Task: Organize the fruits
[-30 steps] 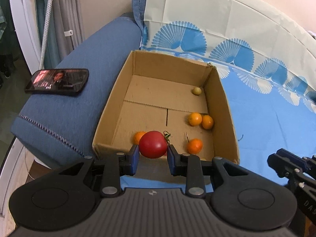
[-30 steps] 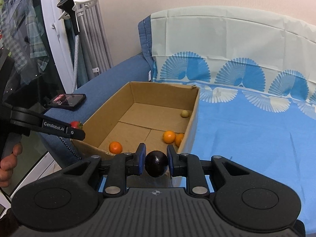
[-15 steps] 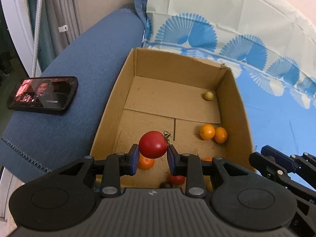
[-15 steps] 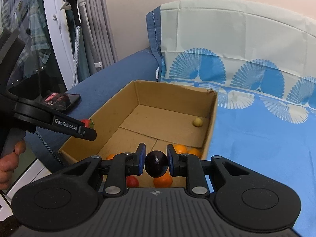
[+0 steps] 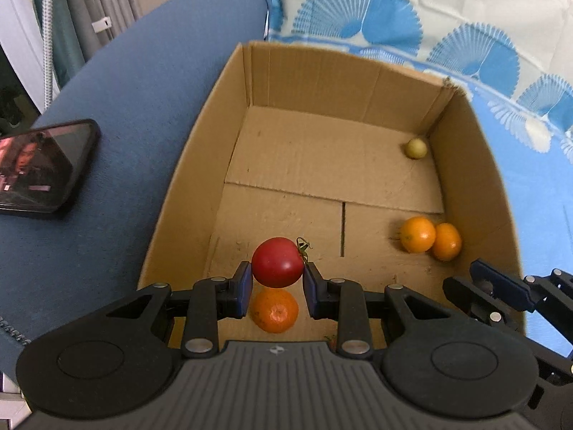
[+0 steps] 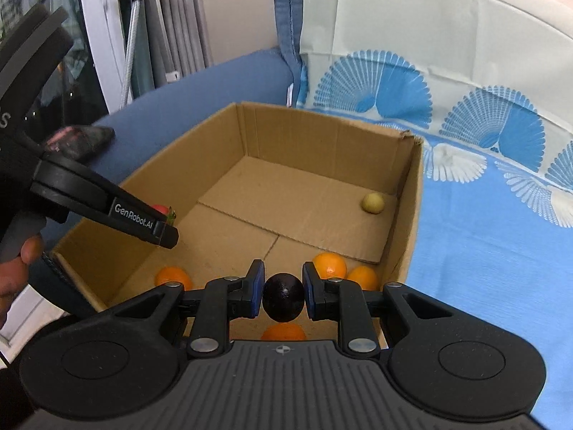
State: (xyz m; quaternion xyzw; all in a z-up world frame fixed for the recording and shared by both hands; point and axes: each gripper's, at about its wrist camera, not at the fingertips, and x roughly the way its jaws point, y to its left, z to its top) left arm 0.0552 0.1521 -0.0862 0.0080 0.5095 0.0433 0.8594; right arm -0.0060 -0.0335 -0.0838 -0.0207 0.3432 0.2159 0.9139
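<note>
Both tongs are loaded over the open brown cardboard box (image 5: 200,165): left tongs (image 5: 277,288) clamped on a round red tomato (image 5: 277,267), right tongs (image 6: 283,295) on a dark plum-like fruit (image 6: 283,297). Box floor's straight below, oranges (image 5: 275,311) underneath, so I'd say drop.

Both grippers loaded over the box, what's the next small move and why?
Probably lower the left gripper a little toward bare floor, then release. It holds the tomato above the box floor, directly over an orange, so shifting aside first avoids dropping onto it.
</note>
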